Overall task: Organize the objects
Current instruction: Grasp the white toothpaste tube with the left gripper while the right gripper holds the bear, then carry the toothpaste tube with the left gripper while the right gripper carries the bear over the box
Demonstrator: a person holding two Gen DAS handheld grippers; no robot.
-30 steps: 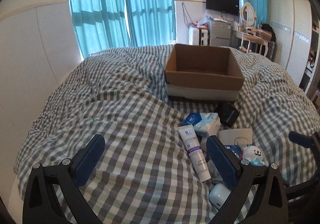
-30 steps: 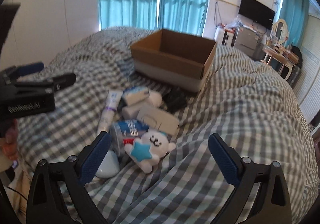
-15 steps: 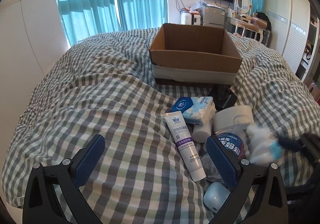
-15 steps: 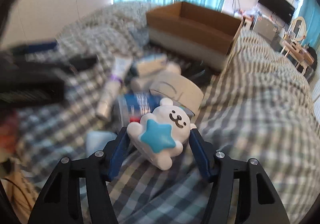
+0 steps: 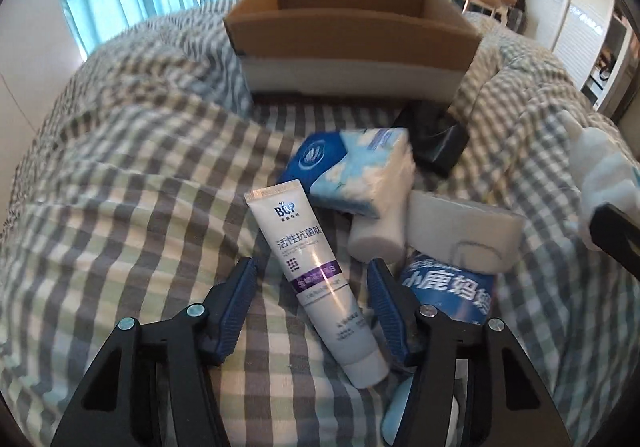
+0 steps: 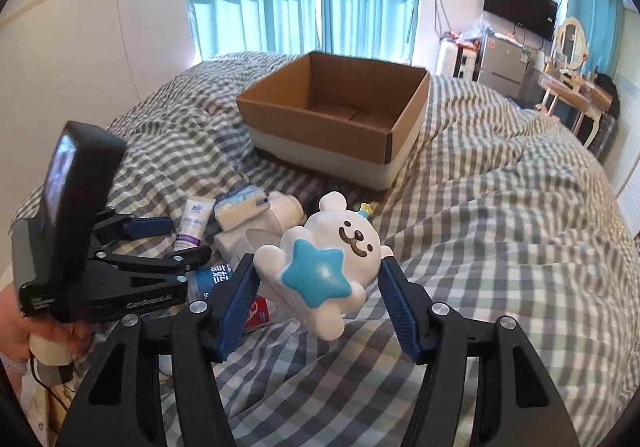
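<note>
right gripper [image 6: 316, 279]: fingers now pinch the bear toy [image 6: 326, 251], lifted off the bed, short of the cardboard box [image 6: 336, 119] | left gripper [image 5: 308, 303]: fingers narrowed, straddling the toothpaste tube [image 5: 316, 279] before the box, not gripping | judgement: toy boxed next

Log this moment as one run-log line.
right tool: shut on bear toy, lifted | left tool: open around toothpaste tube | cardboard box: empty
</note>
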